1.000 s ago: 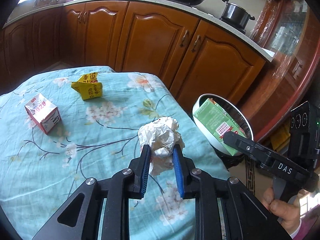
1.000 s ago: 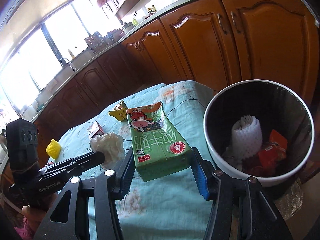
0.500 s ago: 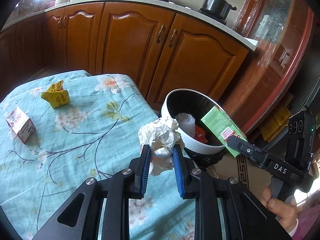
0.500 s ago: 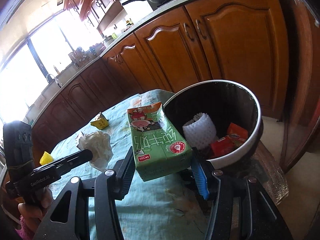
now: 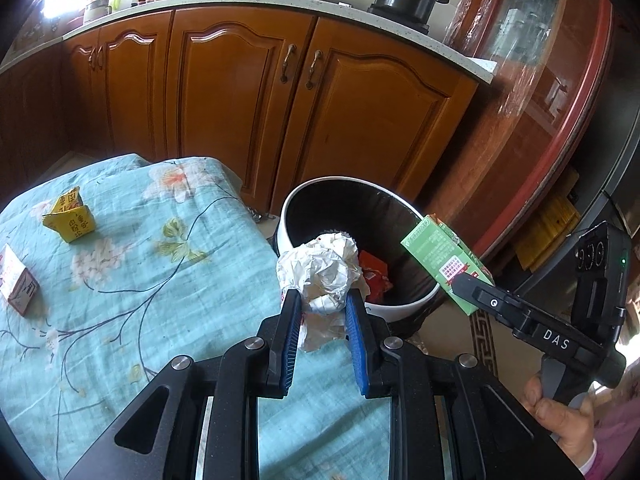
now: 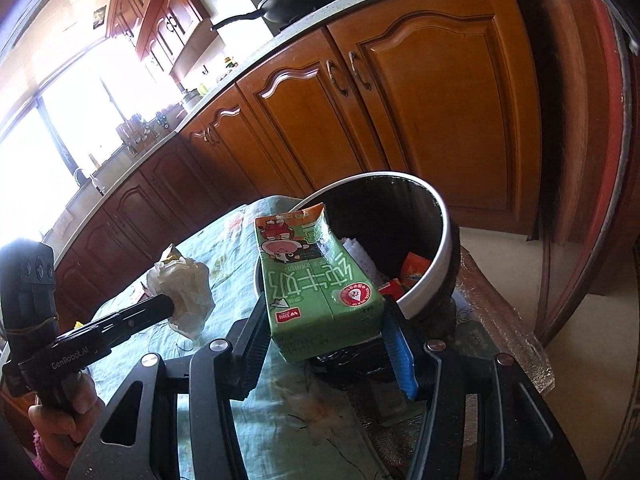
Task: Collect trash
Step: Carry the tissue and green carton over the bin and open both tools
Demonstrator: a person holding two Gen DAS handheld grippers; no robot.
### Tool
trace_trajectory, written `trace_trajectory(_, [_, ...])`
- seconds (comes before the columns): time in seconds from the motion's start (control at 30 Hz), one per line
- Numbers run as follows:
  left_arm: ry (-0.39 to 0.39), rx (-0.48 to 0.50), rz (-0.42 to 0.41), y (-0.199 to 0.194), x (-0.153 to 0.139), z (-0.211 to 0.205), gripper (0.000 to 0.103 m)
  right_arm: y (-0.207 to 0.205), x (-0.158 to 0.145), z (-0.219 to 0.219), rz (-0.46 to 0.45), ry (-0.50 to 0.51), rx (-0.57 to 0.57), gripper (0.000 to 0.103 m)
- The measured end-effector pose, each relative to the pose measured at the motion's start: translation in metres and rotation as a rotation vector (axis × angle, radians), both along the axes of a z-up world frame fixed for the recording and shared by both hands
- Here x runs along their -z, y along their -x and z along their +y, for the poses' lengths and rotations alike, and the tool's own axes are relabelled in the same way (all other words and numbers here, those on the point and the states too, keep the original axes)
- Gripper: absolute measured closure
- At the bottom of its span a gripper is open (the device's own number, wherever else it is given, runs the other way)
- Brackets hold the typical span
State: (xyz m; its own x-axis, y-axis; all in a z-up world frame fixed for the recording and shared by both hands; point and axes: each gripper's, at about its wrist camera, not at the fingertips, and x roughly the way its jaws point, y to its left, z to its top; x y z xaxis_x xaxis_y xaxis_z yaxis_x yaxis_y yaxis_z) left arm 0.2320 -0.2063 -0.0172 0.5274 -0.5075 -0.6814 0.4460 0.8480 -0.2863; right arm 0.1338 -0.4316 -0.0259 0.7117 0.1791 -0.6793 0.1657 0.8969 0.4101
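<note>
My left gripper [image 5: 322, 300] is shut on a crumpled white paper ball [image 5: 324, 270], held above the table's right edge, just short of the white-rimmed black trash bin [image 5: 400, 307]. My right gripper [image 6: 324, 308] is shut on a green milk carton [image 6: 316, 280], its far end over the near rim of the bin [image 6: 434, 280]. The carton [image 5: 446, 264] also shows in the left wrist view, to the right of the bin. In the right wrist view the paper ball [image 6: 186, 286] hangs to the left. White foam netting and red wrappers [image 5: 374, 276] lie inside the bin.
On the floral teal tablecloth [image 5: 132, 280] lie a yellow folded carton [image 5: 70, 216] and a small red-and-white box [image 5: 16, 280] at the left. Wooden kitchen cabinets [image 5: 248, 104] stand behind. A cabinet wrapped in clear film [image 5: 532, 92] rises to the right of the bin.
Both grippers have swung to the right, towards the bin, each keeping its hold. The bin now fills more of both views and the table items have slid left.
</note>
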Motion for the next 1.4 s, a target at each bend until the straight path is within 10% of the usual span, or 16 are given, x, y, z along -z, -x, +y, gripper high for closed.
trace_trajectory(1.07, [-0.068, 0.057, 0.047, -0.075, 0.03, -0.079, 0.079, -0.048, 0.018, -0.028, 0.088, 0.091, -0.007, 0.05])
trace_trajectory(1.4, [-0.048, 0.035, 0.072, -0.078, 0.034, -0.072, 0.04, -0.059, 0.023, -0.036, 0.096, 0.057, -0.003, 0.037])
